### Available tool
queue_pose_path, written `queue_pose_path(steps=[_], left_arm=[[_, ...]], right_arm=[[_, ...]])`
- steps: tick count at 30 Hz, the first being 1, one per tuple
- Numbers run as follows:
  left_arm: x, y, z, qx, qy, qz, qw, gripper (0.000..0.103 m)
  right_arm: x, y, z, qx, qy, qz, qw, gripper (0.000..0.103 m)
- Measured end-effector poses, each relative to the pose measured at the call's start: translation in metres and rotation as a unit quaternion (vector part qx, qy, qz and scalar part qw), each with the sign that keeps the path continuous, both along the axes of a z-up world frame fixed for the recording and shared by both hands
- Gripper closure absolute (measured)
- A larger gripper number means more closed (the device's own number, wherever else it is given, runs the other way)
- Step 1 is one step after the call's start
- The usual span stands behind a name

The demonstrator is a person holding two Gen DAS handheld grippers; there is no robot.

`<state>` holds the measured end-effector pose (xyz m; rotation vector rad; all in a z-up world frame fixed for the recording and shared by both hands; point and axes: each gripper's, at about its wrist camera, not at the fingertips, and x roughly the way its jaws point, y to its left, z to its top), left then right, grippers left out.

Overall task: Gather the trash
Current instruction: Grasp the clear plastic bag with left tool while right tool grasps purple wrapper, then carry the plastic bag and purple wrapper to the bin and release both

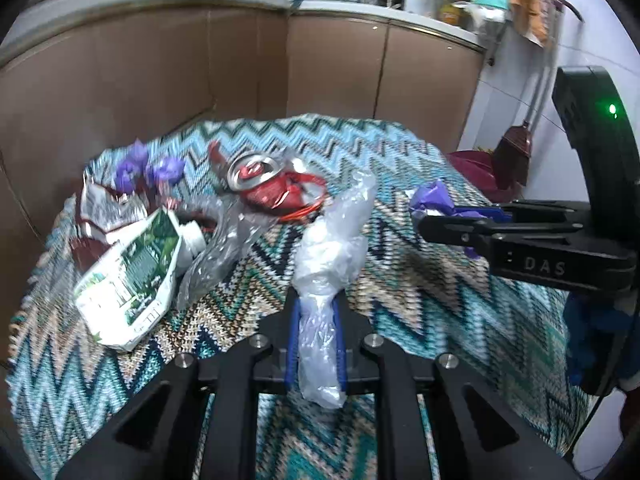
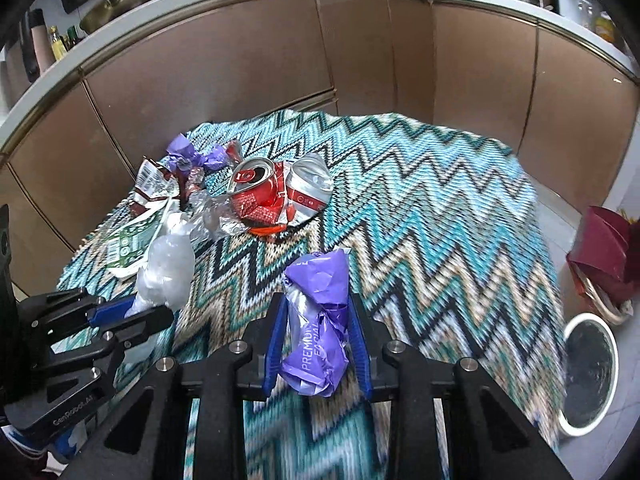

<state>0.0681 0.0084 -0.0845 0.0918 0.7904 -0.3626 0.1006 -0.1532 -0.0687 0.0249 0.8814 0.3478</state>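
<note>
Above the table's (image 2: 460, 200) near edge, left gripper (image 1: 316, 320) clamps a clear plastic bag (image 1: 332, 248), right gripper (image 2: 318, 328) a purple wrapper (image 2: 320, 292); both likely light, soft, crushable, best pinched mid-bundle.

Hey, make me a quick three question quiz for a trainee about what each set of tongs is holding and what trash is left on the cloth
1. True or false: the left tongs are shut on a clear plastic bag.
2. What do the right tongs hold? A) crushed red can B) purple wrapper C) green carton
3. Fill in: the crushed red can lies on the zigzag ____.

Key:
1. True.
2. B, the purple wrapper.
3. Cloth; the white bin stands beside the table on the floor.
</note>
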Motion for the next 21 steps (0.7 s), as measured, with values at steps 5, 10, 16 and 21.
queue_pose_path(steps=[5, 10, 16, 21], left_arm=[[-0.026, -0.017, 0.018, 0.020, -0.037, -0.020, 0.9989, 0.089], [-0.047, -0.029, 0.034, 0.034, -0.067, -0.038, 0.9965, 0.089], [-0.061, -0.048, 0.046, 0.050, -0.084, -0.059, 0.9934, 0.089], [-0.061, -0.072, 0.050, 0.065, -0.091, -0.082, 0.9903, 0.089]], right_arm=[[-0.031, -0.008, 0.021, 0.005, -0.023, -0.013, 1.000, 0.075], [-0.057, -0.019, 0.035, 0.010, -0.039, -0.028, 0.999, 0.075], [-0.079, -0.045, 0.041, 0.019, -0.054, -0.055, 0.997, 0.075], [-0.089, -0.079, 0.041, 0.030, -0.060, -0.085, 0.994, 0.075]])
